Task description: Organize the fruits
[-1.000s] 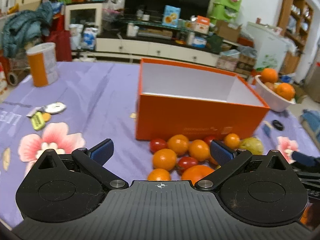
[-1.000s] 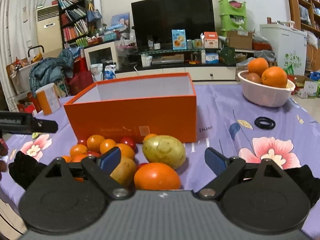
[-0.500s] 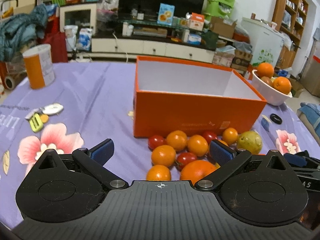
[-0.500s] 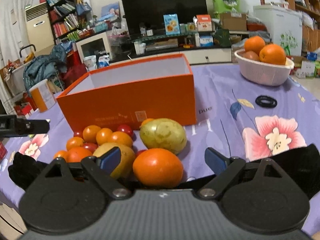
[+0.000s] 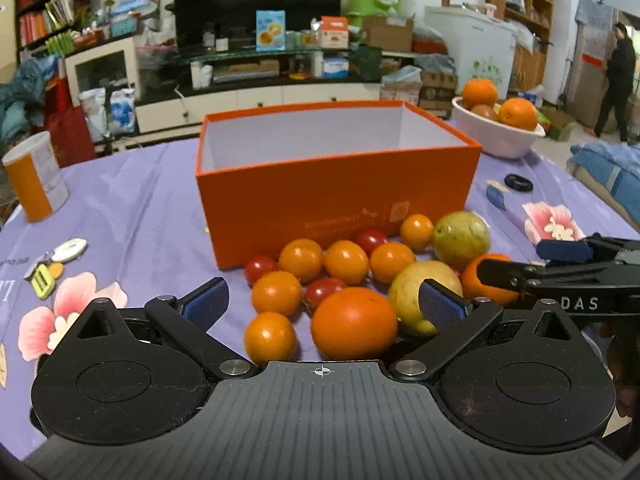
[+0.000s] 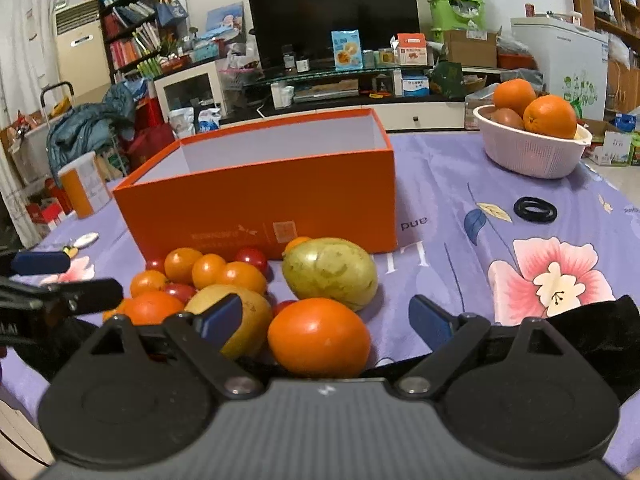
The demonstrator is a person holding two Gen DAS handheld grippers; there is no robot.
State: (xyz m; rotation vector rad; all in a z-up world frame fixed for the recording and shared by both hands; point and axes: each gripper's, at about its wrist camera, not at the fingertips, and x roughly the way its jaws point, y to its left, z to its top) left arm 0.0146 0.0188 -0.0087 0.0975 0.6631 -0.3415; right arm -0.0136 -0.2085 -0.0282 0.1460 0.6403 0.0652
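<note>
Near the front edge of the surface (image 6: 460,184), the fruits lie in a tight pile just before the orange box (image 5: 336,184), which looks empty. We hold the left gripper (image 5: 320,306) wide over a large orange fruit (image 5: 354,324), and the right gripper (image 6: 326,318) wide around another orange fruit (image 6: 319,336). Both grippers are close together, so we think they may collide, or a finger may push neighbouring round fruits and make them roll off the edge.

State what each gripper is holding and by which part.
Nothing is held. The left gripper and right gripper both have open jaws, near the fruit pile.
</note>
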